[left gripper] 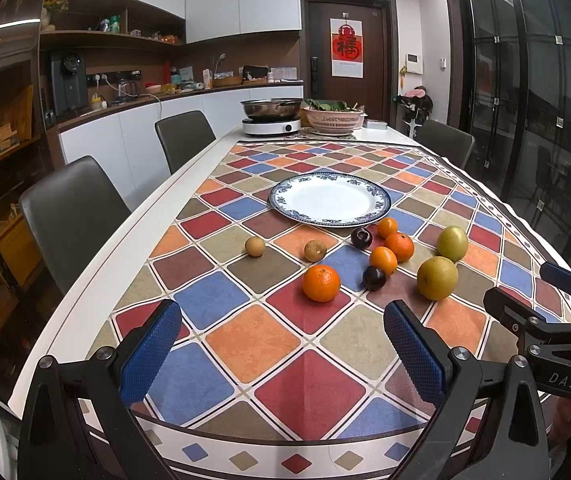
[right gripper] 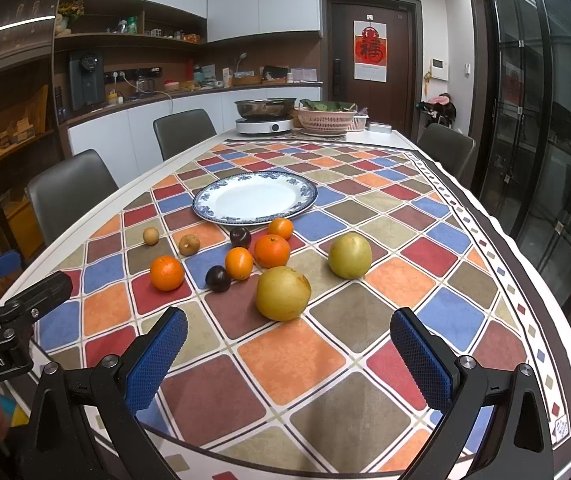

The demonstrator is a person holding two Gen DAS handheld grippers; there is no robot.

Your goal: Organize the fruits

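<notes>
Both hand-held grippers, left (left gripper: pixel 281 344) and right (right gripper: pixel 289 350), are hovering spread wide, facing the loose fruit; the plate (right gripper: pixel 221 216) is sitting bare beyond it.

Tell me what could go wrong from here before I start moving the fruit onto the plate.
1. The fruits are round and loose on the flat tablecloth; nudging the nearest pear with the open right gripper could roll it away.
2. The middle oranges and dark plums sit tightly clustered, so reaching for one may knock its neighbours.
3. The plate is shallow, so fruit released there could roll back off.
</notes>
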